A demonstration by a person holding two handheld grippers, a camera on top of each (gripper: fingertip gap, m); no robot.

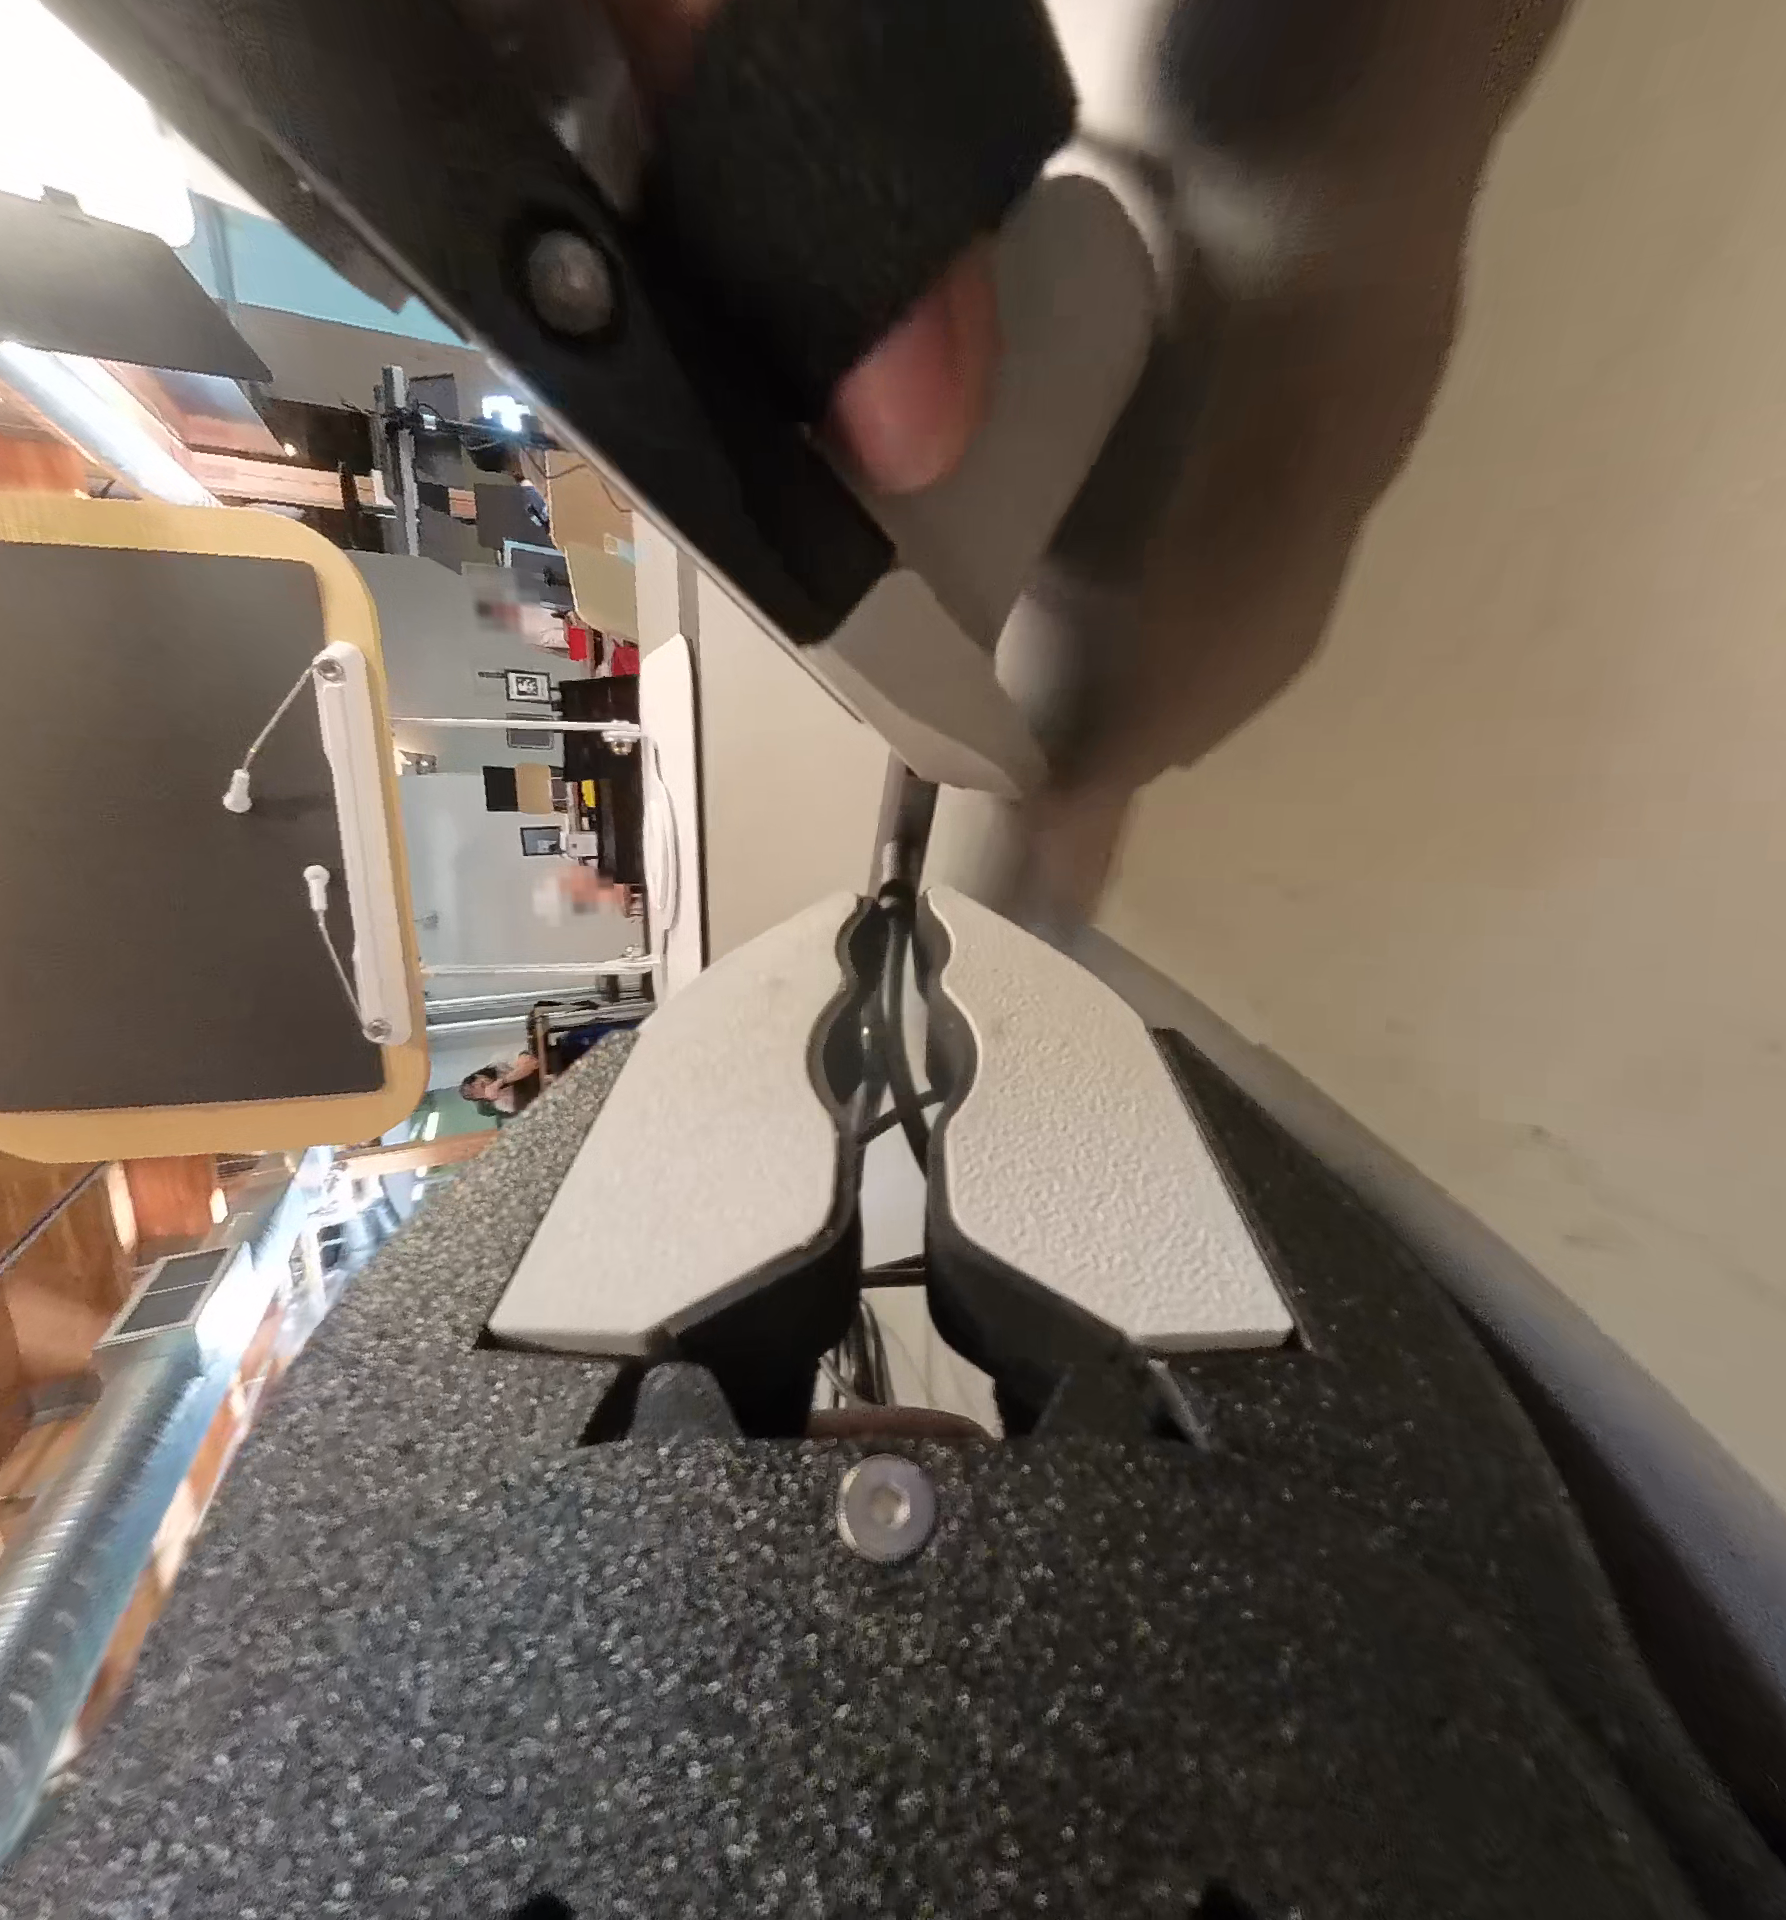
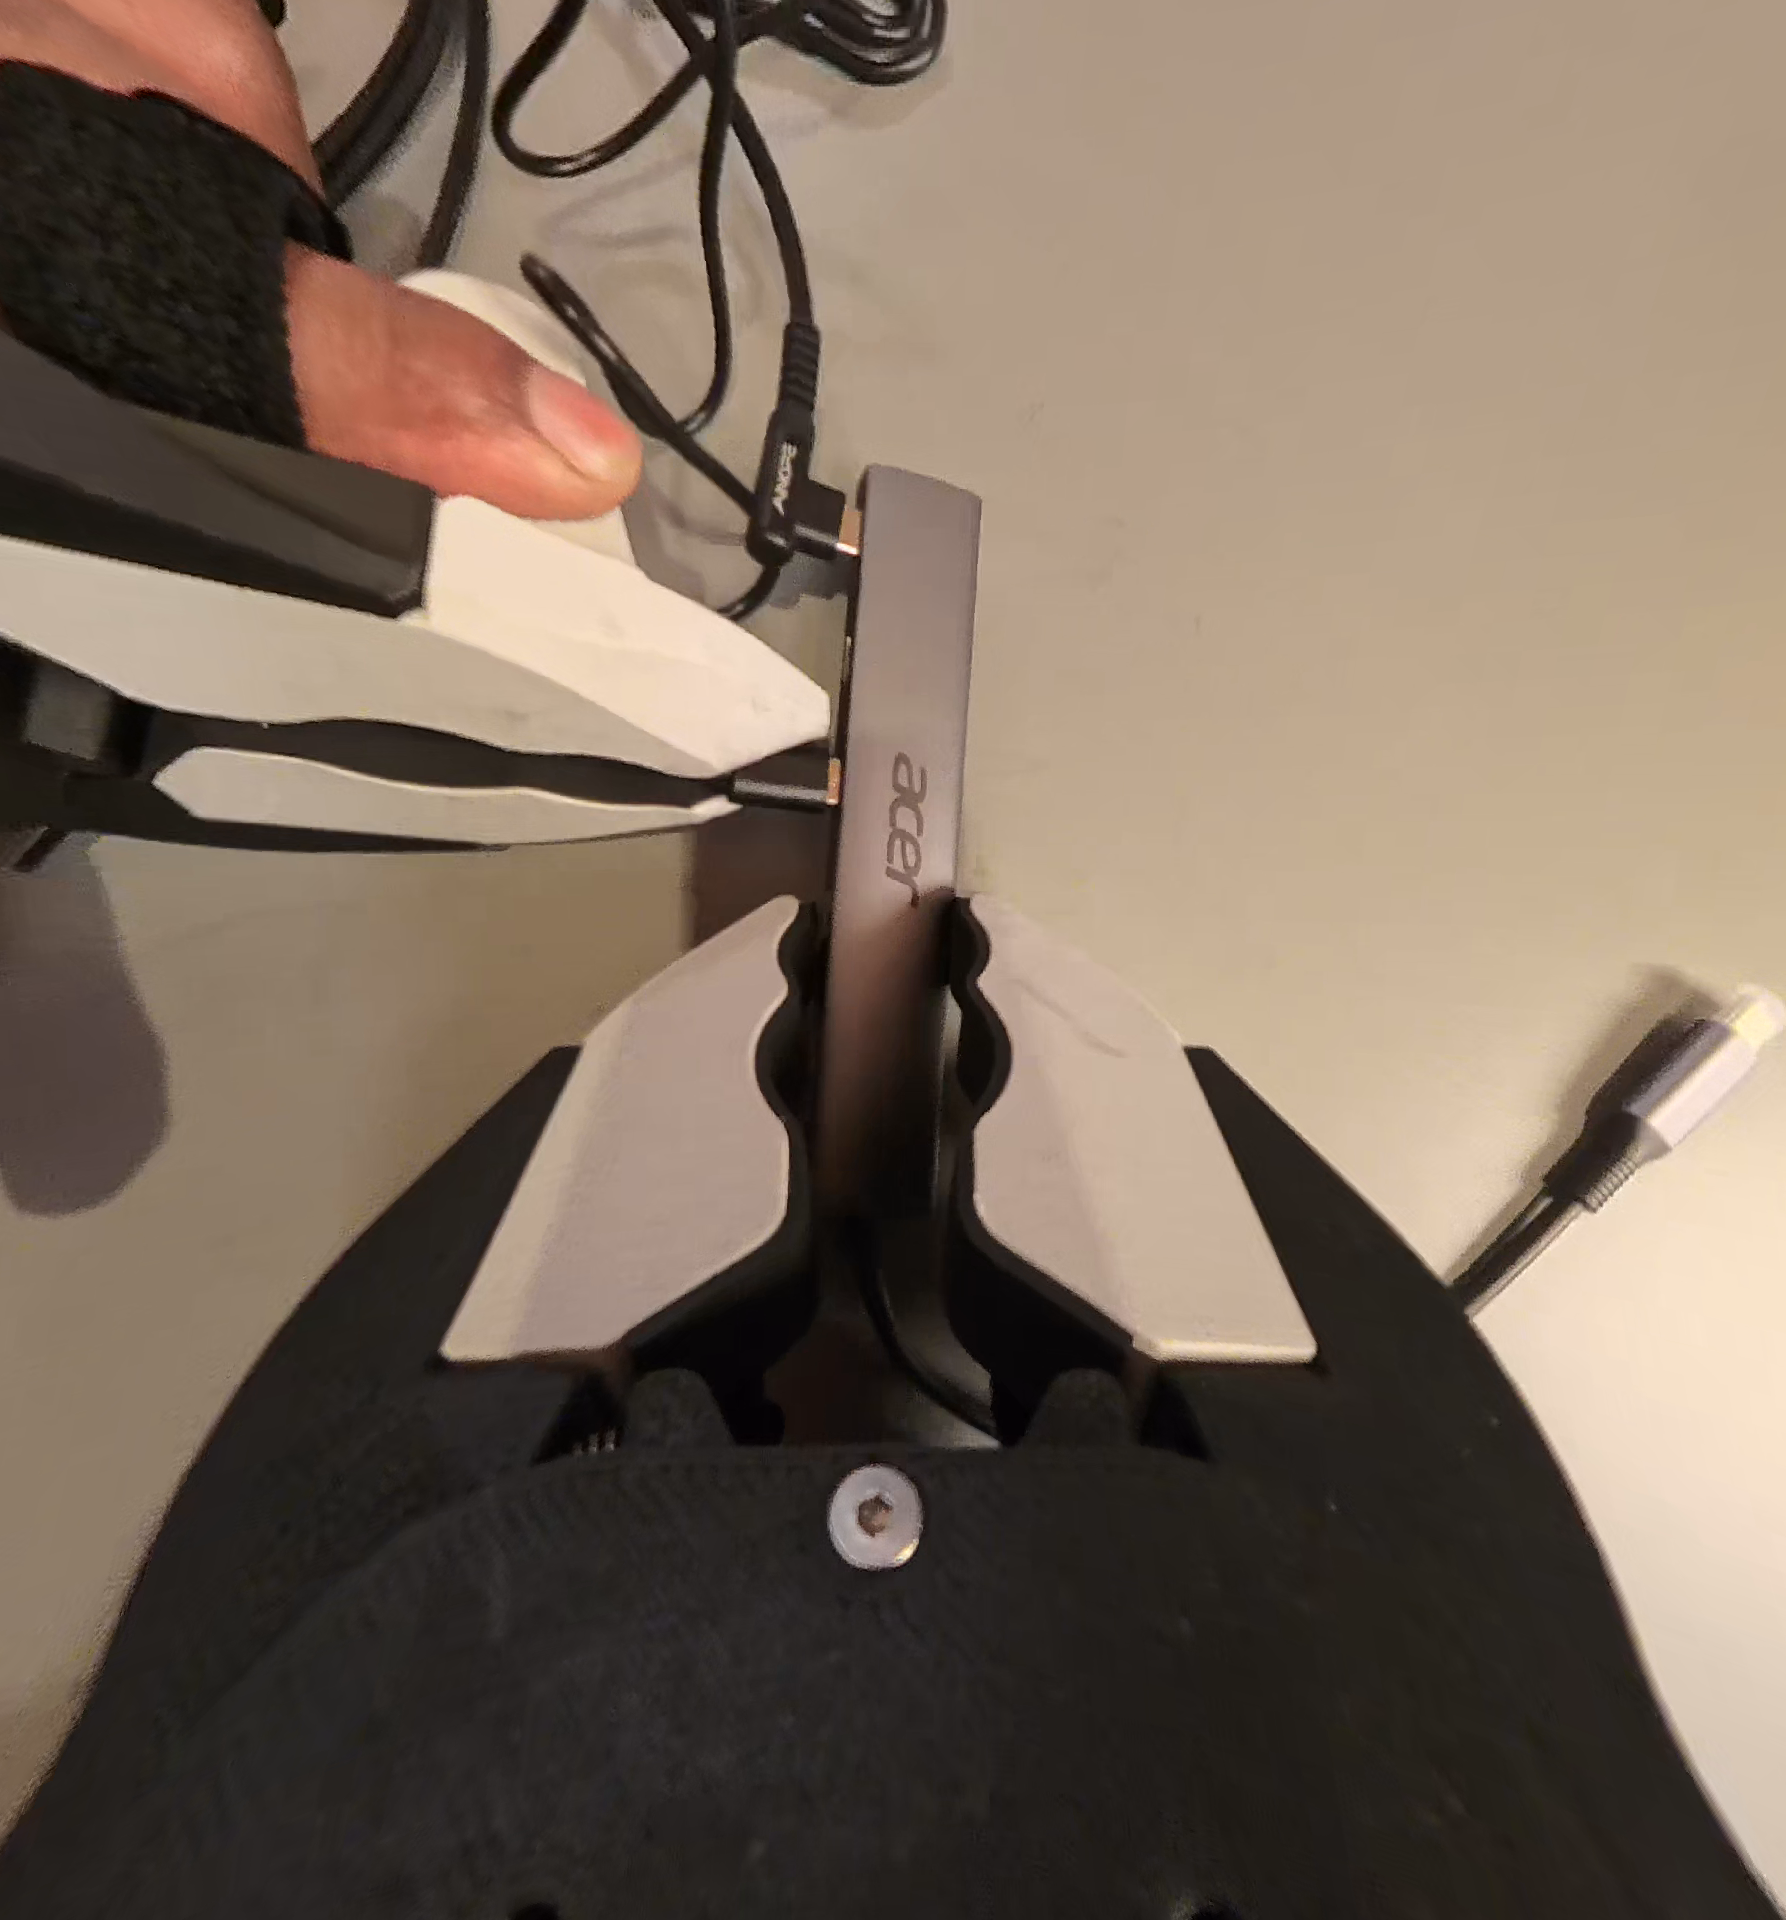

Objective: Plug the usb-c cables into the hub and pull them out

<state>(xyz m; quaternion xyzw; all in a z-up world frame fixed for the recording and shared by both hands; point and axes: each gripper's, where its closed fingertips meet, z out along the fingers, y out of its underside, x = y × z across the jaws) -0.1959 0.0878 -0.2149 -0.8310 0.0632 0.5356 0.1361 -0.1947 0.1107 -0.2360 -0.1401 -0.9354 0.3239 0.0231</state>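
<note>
The right gripper (image 2: pixel 878 925) clamps the hub (image 2: pixel 910 665) lengthwise; the left gripper (image 2: pixel 764 769), pinching a usb-c plug (image 2: pixel 780 781), meets its side port square-on (another cable (image 2: pixel 806 509) already seated).

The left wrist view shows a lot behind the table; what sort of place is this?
Probably an open workshop or lab-style office. Behind the pale table stand cluttered desks with equipment, a shiny ventilation duct runs along the ceiling, and a framed dark board stands nearby. People are working in the distance.
</note>
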